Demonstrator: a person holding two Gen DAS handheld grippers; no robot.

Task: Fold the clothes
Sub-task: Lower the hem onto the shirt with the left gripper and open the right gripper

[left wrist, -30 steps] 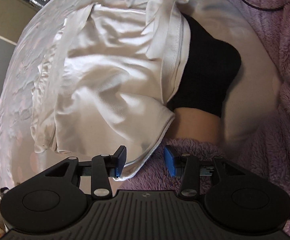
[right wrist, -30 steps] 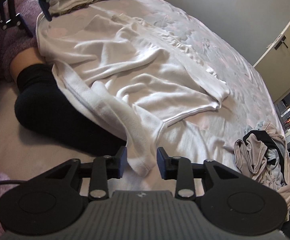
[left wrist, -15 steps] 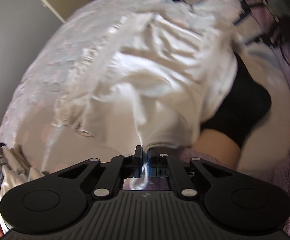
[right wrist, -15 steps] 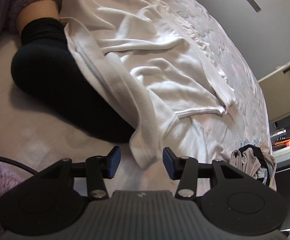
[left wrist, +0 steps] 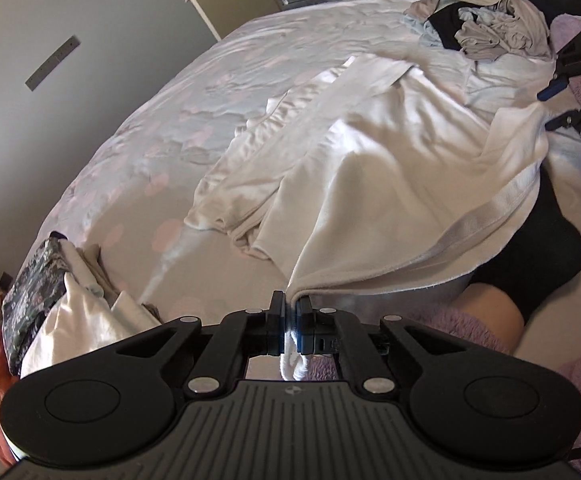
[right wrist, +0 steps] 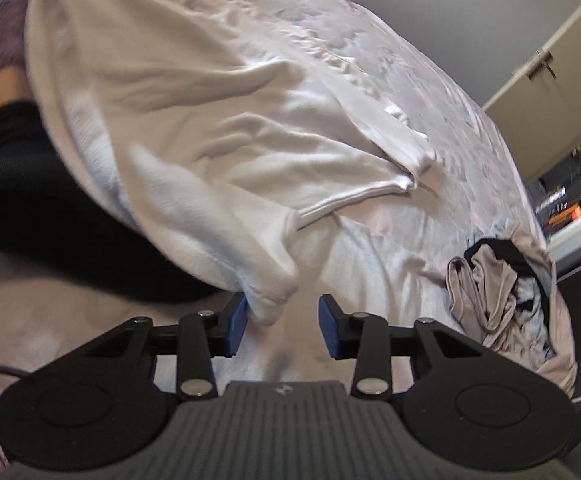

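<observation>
A: While the white garment (left wrist: 374, 184) lies spread and rumpled across the bed (left wrist: 178, 120), the left hand-held gripper (left wrist: 289, 322) is pressed together on one hem corner, with a bit of cloth poking out behind the pads.

B: Why there?

A: My read: pinching a bottom corner gives control of the hem so it can be pulled taut or carried over. The hem band runs from that pinch off toward the other tool.

B: Right side?

A: The right hand-held gripper (right wrist: 282, 322) is spread. The opposite hem corner sits in the gap, touching the left pad, far pad clear. It looks lined up for a matching pinch, but nothing is clamped.

B: Is the garment folded?

A: No, it's flat-ish, creased, with one sleeve (right wrist: 390, 160) angled out on the sheet. The near hem drapes over the person's leg in a black sock (left wrist: 546, 256).

B: What else is around?

A: A crumpled pile of grey and black clothes (right wrist: 506, 292) sits near the far end of the bed, apart from the garment. On the other side there's a stack of folded items (left wrist: 70, 280), a dark patterned piece on top. A purple fleece blanket (left wrist: 470, 336) lies under the leg.

B: Obstructions?

A: The leg sits under the hem, so the cloth can't lie flat there. Judgement: the loose pile could crowd the sleeve side if the garment is swung that way. The right wrist view is blurred, so finer hem detail isn't readable.
</observation>
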